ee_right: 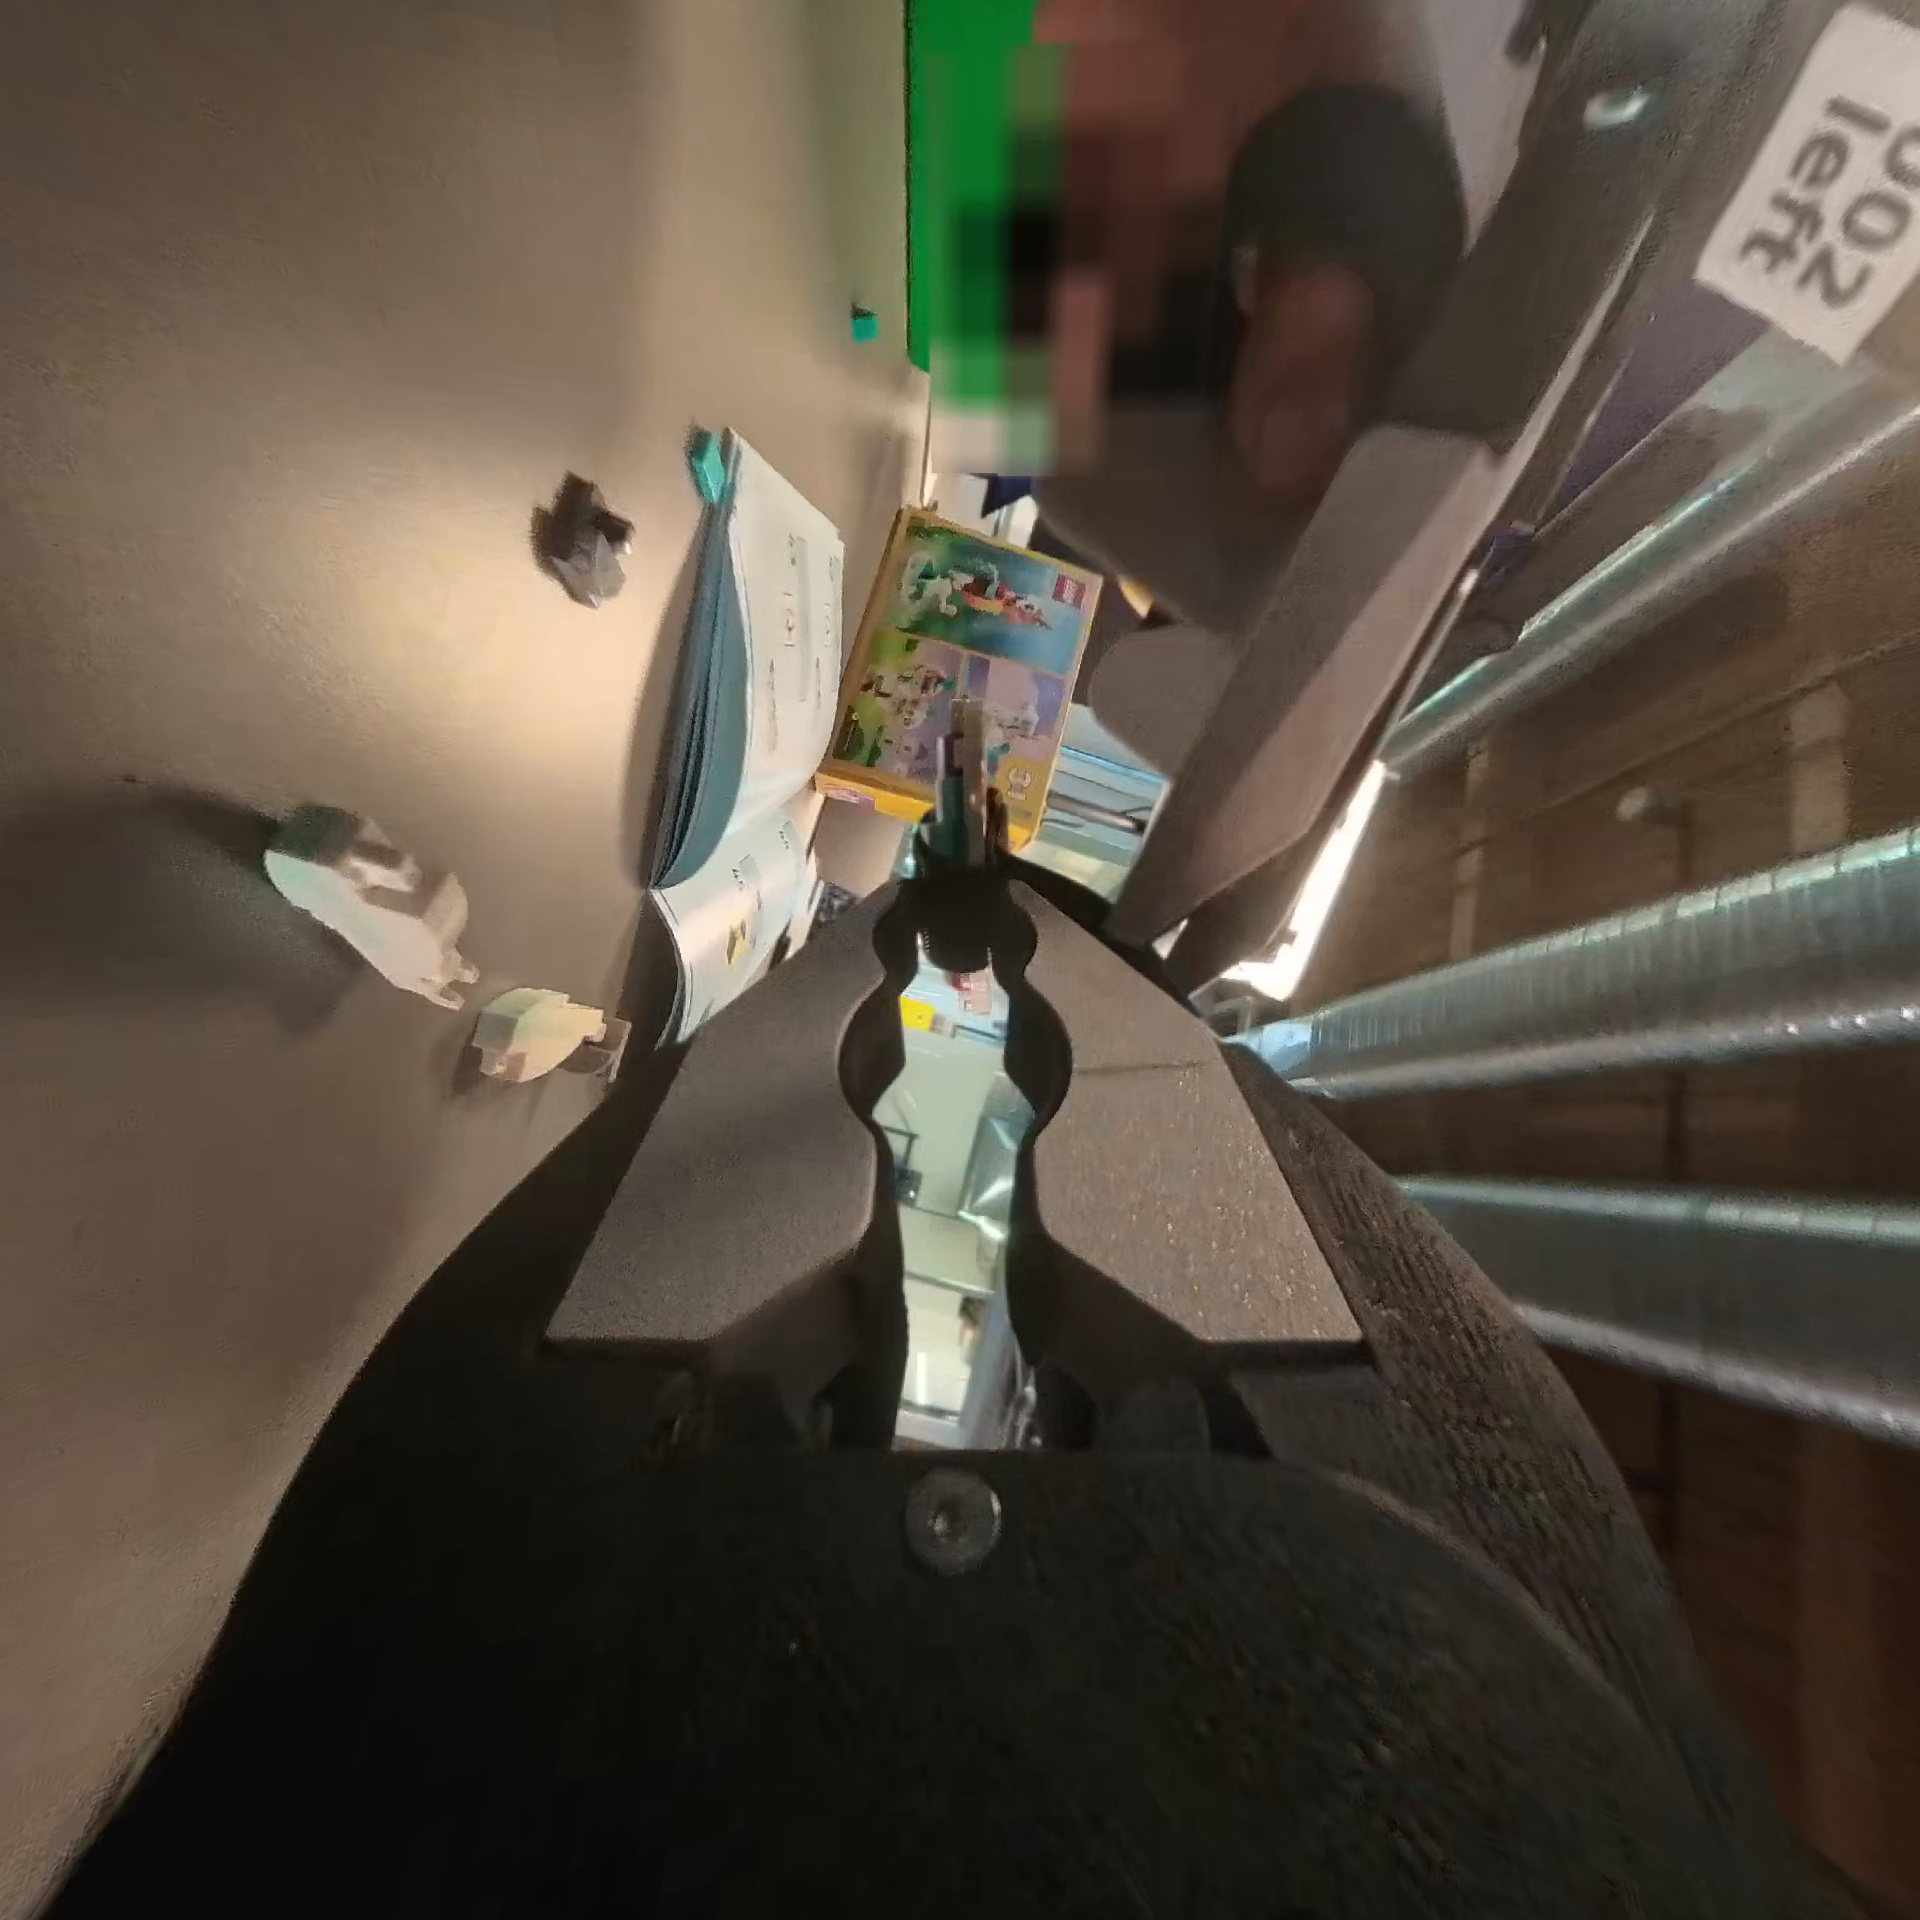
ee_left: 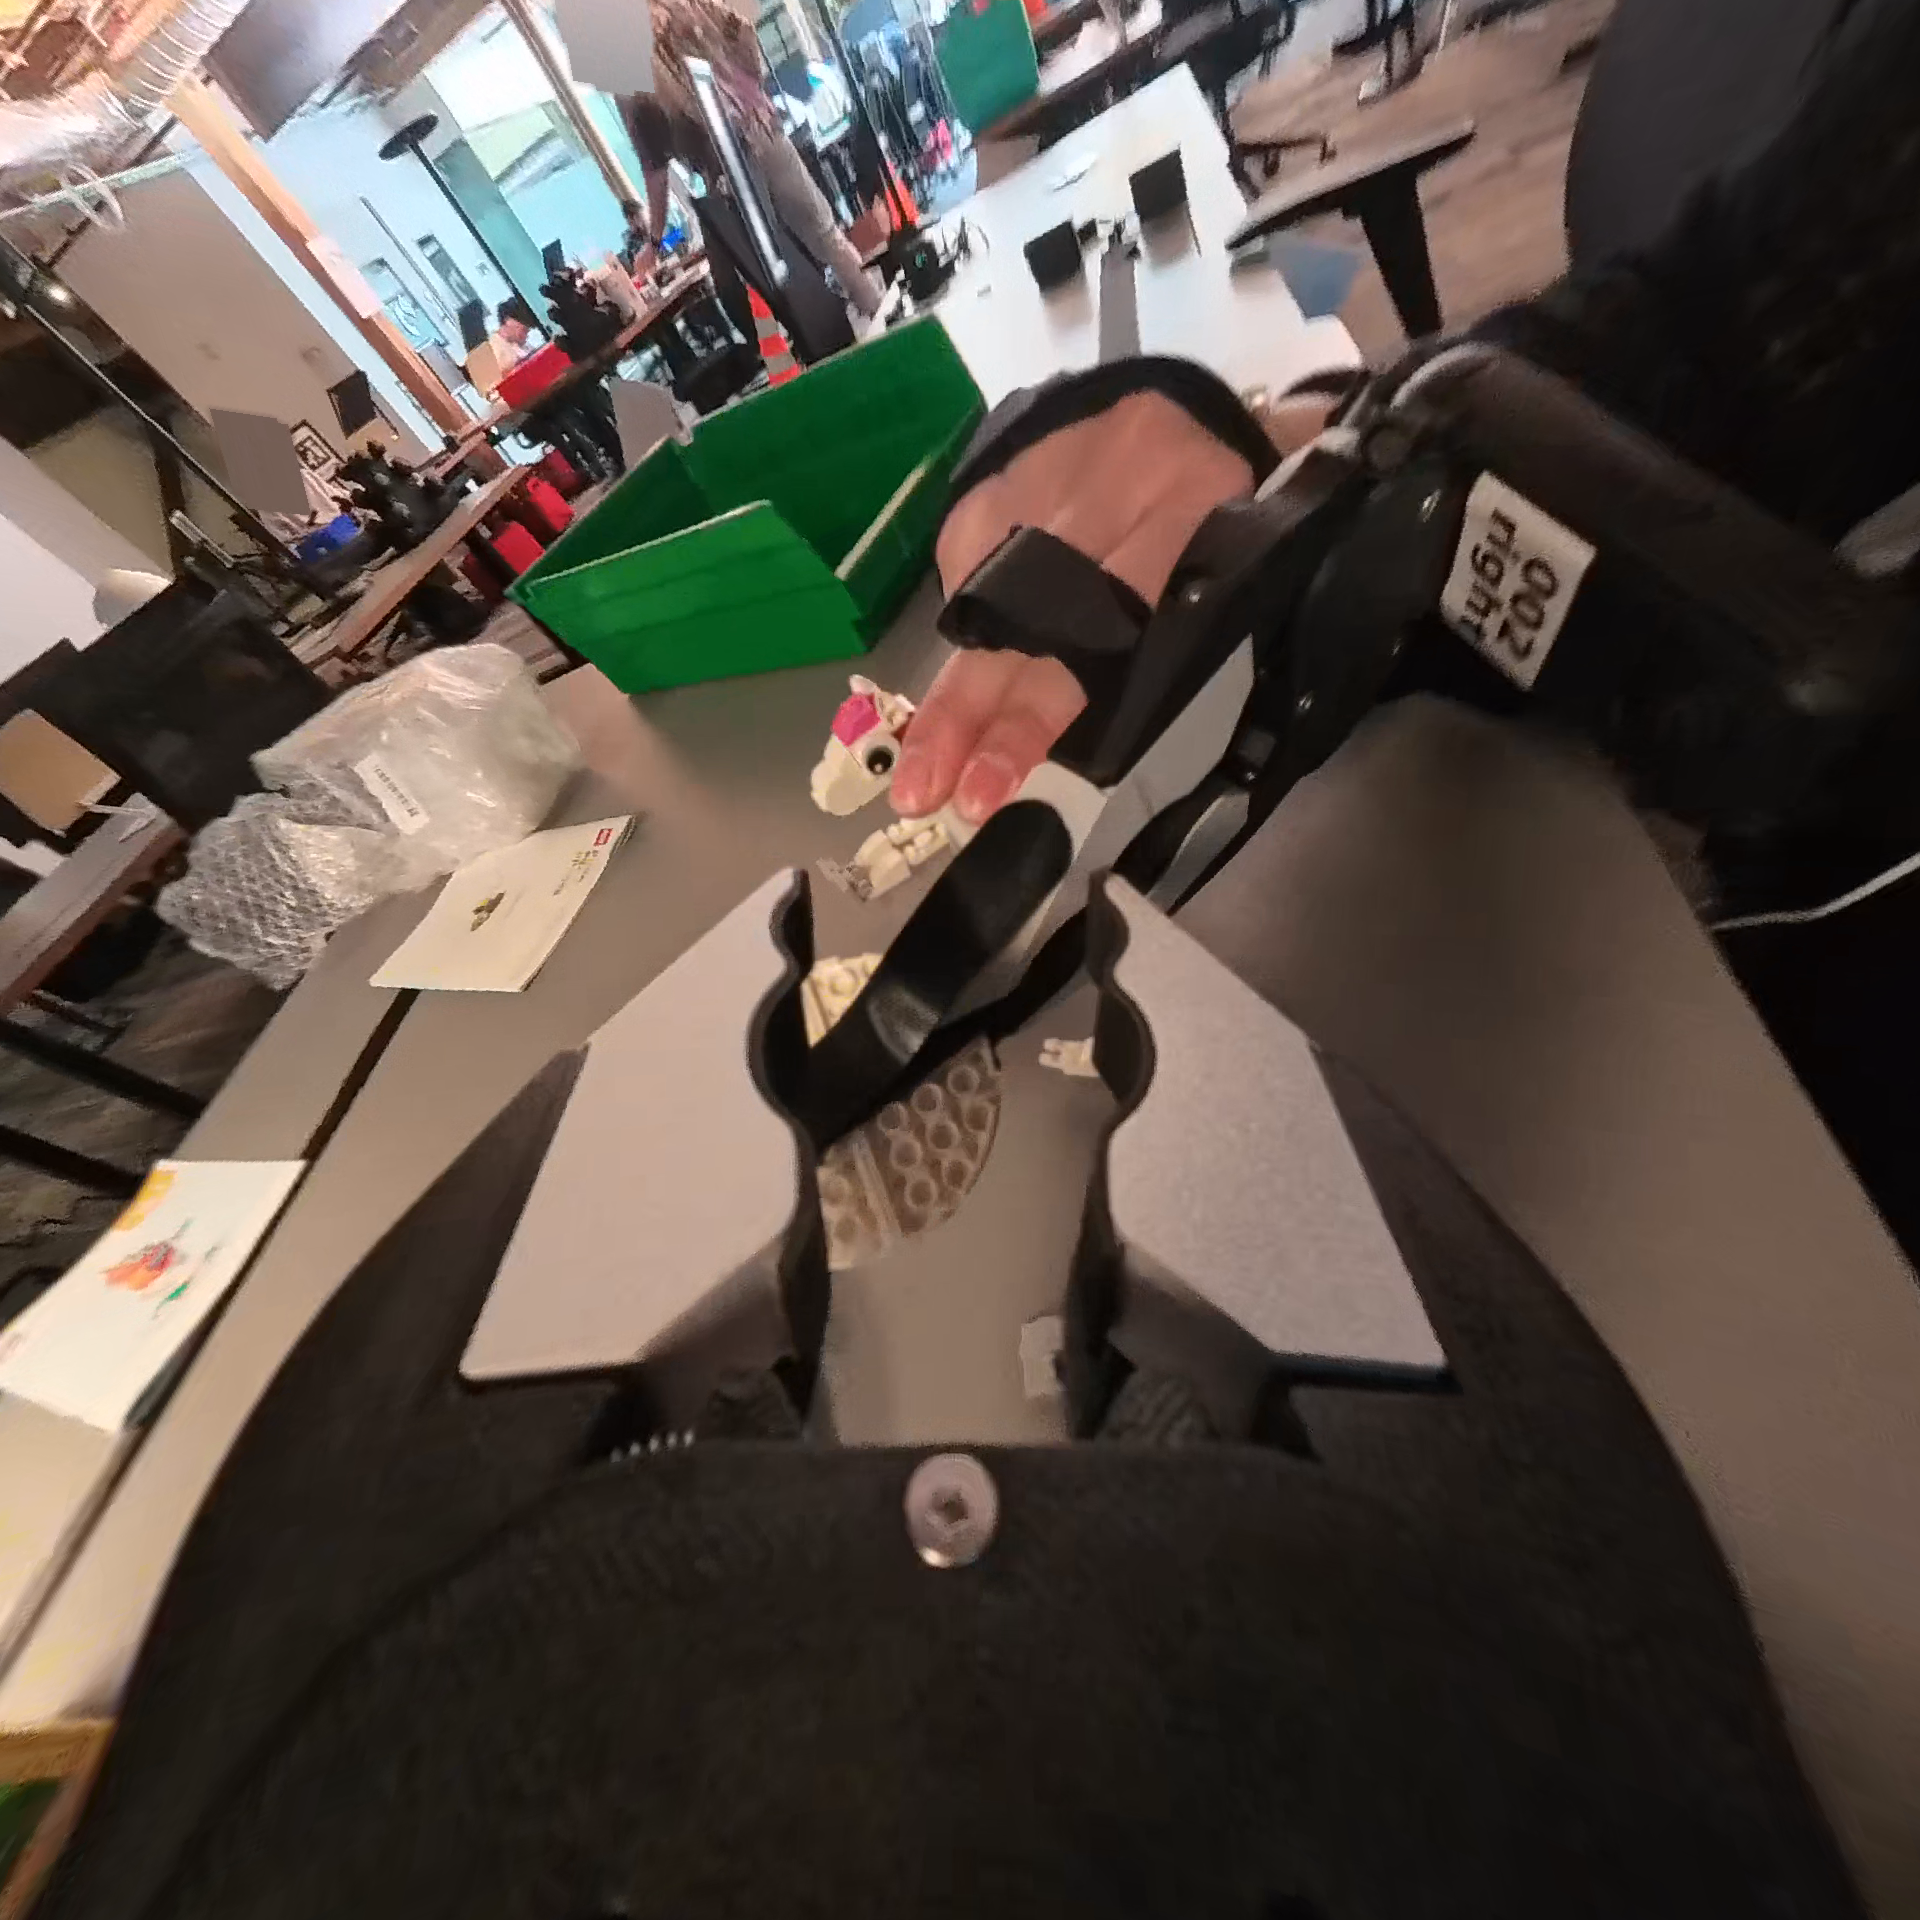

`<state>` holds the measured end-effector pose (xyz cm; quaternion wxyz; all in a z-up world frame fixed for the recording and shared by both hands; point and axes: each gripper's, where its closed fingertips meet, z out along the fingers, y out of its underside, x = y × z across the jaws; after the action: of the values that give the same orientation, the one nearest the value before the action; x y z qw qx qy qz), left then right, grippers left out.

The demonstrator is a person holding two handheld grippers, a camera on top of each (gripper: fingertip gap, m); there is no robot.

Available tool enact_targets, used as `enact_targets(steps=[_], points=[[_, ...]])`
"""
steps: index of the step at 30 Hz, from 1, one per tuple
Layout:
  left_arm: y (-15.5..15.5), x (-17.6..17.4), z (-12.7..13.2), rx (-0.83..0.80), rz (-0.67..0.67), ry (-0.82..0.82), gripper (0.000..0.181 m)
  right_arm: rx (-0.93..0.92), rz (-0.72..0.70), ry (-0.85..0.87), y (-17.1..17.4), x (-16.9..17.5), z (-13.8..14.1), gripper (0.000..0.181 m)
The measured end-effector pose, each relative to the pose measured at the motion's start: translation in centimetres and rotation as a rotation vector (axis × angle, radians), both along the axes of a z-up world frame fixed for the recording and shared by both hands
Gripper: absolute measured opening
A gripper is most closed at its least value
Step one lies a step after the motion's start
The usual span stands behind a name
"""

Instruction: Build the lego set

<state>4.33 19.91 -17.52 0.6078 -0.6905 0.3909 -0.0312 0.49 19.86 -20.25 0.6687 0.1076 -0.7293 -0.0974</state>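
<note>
My left gripper [ee_left: 951,896] is open just above the grey table [ee_left: 665,1122]. Between its jaws hangs a white and grey studded plate assembly [ee_left: 920,1143], close to the left jaw and apart from the right one. My right gripper [ee_right: 961,885] reaches in from the far right and is shut on that assembly, which shows edge-on in the right wrist view [ee_right: 961,769]. One of its black fingers [ee_left: 987,904] lies across the plate. A white and pink lego animal head [ee_left: 862,753] and a white body part [ee_left: 904,847] lie behind it.
Small white pieces [ee_left: 1065,1055] [ee_left: 1039,1351] lie on the table under my left gripper. Green bins [ee_left: 790,520], bubble-wrap bags [ee_left: 384,790] and a booklet [ee_left: 509,904] stand farther off. The right wrist view shows an open manual [ee_right: 758,675], the set's box [ee_right: 966,665] and loose pieces [ee_right: 364,894]. The gap from one gripper's tips to the other's is roughly 4 cm.
</note>
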Motion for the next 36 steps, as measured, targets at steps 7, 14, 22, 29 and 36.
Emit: enact_targets(steps=[7,14,22,29,36], points=[[-0.9,1.0,-1.4,-0.136,-0.087,0.007,0.024,0.067,0.04,0.006,-0.4,0.2,-0.5,0.012],[-0.8,-1.6,0.9,-0.144,-0.035,-0.209,0.003,0.089,0.123,0.049,-1.5,0.9,-0.6,0.012],[0.6,-11.2,4.2,0.074,0.454,-0.304,0.0,-0.044,0.083,0.18,-0.9,1.1,2.3,0.011],[1.4,-11.6,3.5,0.073,0.562,-0.229,0.001,-0.093,0.071,0.282,-0.1,1.5,4.3,0.011],[0.3,-11.6,6.1,0.139,0.495,-0.448,0.0,-0.253,0.082,0.337,0.7,1.8,6.1,0.012]])
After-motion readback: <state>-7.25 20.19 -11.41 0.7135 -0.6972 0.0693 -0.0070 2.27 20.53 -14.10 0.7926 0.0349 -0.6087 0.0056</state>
